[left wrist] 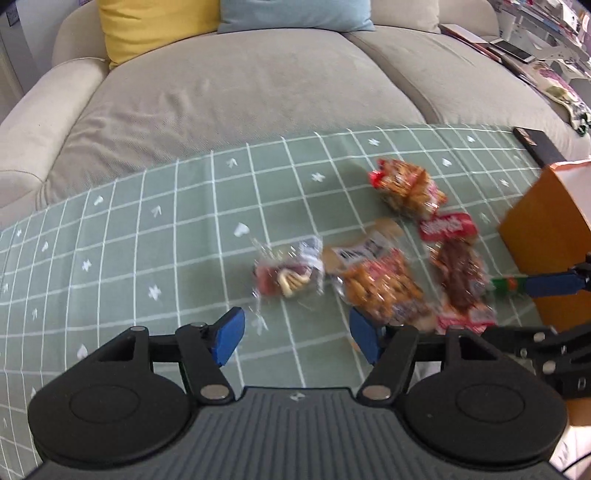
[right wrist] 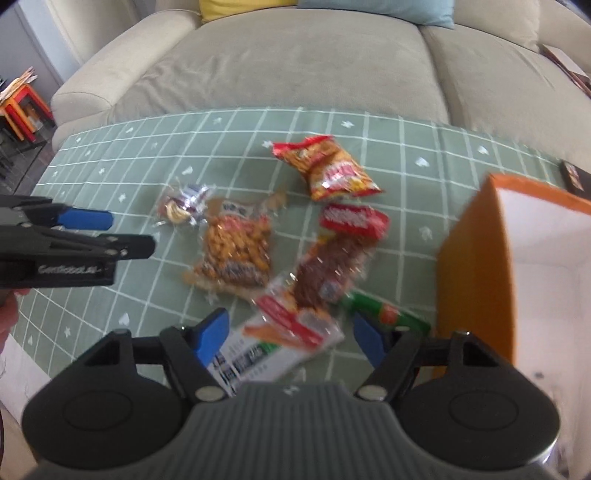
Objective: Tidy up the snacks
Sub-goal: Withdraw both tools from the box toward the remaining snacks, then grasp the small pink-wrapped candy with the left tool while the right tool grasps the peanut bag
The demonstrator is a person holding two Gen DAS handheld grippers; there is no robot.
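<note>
Several snack packets lie on a green checked cloth [left wrist: 147, 229]. A small clear packet [left wrist: 288, 277] lies just ahead of my left gripper [left wrist: 299, 332], which is open and empty. An orange nut bag [left wrist: 380, 284], a dark brown packet [left wrist: 461, 280], a red packet [left wrist: 447, 225] and a red-orange chip bag [left wrist: 406, 188] lie to its right. My right gripper [right wrist: 288, 332] is open above a white and red packet [right wrist: 288, 328]. The nut bag [right wrist: 236, 251], chip bag [right wrist: 332, 170] and a green packet [right wrist: 388, 314] show in the right wrist view. An orange box [right wrist: 476, 266] stands open at the right.
A beige sofa [left wrist: 240, 85] with yellow [left wrist: 155, 26] and blue cushions [left wrist: 295, 14] lies behind the table. A dark flat box [left wrist: 535, 144] sits at the cloth's far right corner. The left gripper [right wrist: 88, 221] shows at the left of the right wrist view.
</note>
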